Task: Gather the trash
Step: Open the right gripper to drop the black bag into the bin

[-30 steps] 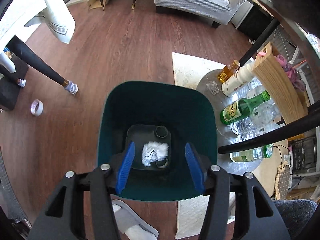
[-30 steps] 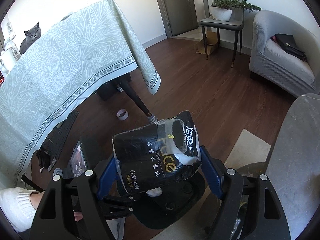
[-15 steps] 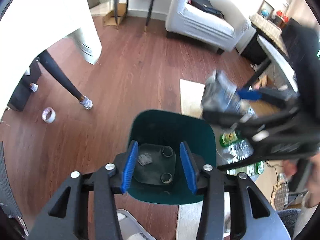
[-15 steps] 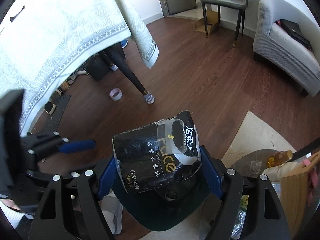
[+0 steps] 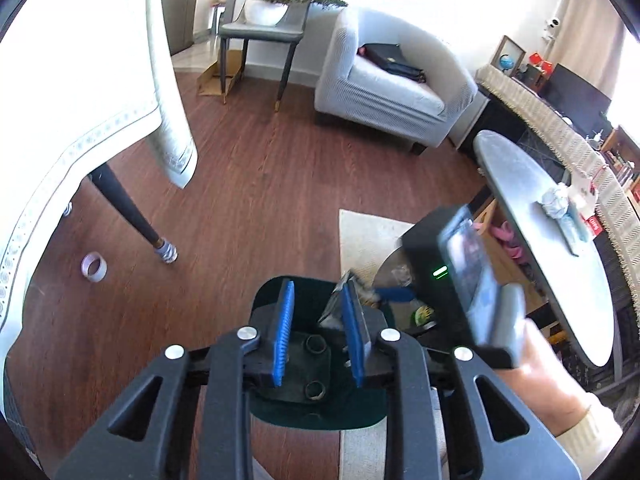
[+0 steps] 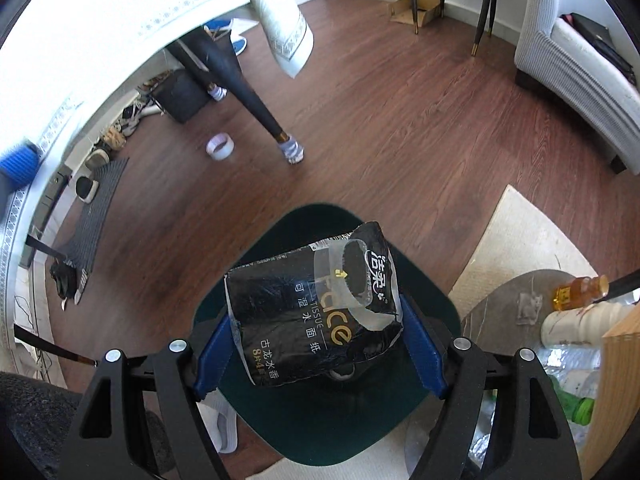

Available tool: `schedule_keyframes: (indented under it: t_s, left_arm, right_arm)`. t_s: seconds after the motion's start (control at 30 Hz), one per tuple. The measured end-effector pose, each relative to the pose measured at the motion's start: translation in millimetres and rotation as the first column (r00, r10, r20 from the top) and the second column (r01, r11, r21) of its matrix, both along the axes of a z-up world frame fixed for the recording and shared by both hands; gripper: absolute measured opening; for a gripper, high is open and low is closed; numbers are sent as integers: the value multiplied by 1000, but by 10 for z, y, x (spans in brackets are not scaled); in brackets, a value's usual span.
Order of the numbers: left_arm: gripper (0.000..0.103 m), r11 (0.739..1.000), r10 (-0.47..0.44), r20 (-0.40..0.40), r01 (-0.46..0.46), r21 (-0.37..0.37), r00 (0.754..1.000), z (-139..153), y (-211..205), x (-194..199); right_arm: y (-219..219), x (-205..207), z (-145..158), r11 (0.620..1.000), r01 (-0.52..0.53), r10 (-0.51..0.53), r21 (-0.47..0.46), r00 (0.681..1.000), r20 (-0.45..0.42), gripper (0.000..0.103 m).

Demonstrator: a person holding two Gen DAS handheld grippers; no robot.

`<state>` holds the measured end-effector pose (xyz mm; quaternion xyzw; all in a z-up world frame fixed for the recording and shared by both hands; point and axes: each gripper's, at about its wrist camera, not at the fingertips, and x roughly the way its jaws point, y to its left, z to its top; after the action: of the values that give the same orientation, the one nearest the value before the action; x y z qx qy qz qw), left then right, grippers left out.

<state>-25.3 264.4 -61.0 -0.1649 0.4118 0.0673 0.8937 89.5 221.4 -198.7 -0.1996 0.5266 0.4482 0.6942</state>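
tissue pack over the bin

the right gripper (image 6: 316, 344) pointed steeply down, clamped on a black tissue pack (image 6: 316, 312) above the green bin (image 6: 420, 424). the left gripper (image 5: 320, 332) angled down over the bin's near edge, fingers parted around nothing.

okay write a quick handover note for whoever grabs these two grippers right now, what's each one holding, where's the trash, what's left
Right gripper: shut on the black tissue pack, held over the dark green bin.
Left gripper: open, holding nothing, also above the bin.
Done: pack picked up and brought to the bin.
Left: release the pack into the bin. A crumpled wad on the grey table looks like more trash; the tape roll on the floor may be too.
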Motion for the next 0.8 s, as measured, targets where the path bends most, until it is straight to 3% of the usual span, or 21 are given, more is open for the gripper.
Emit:
schedule_keyframes:
  t_s: [0.37,0.5,0.8]
  left_arm:
    - [23,1000,-27,99,28,-8,995,375,-168,10]
    - [23,1000,-22,117,23,-7,993,450,-201,20]
    - [23,1000,-21,160,21,0,987,622,-263,-2]
  right_arm:
    - [64,-136,-449,989,-42,44,-143,999,11,78]
    - [84,-198,-588,979,-63,69,-192,997,23,84]
    - [37,-259,-511,980,-83,92,-181,995,38,85]
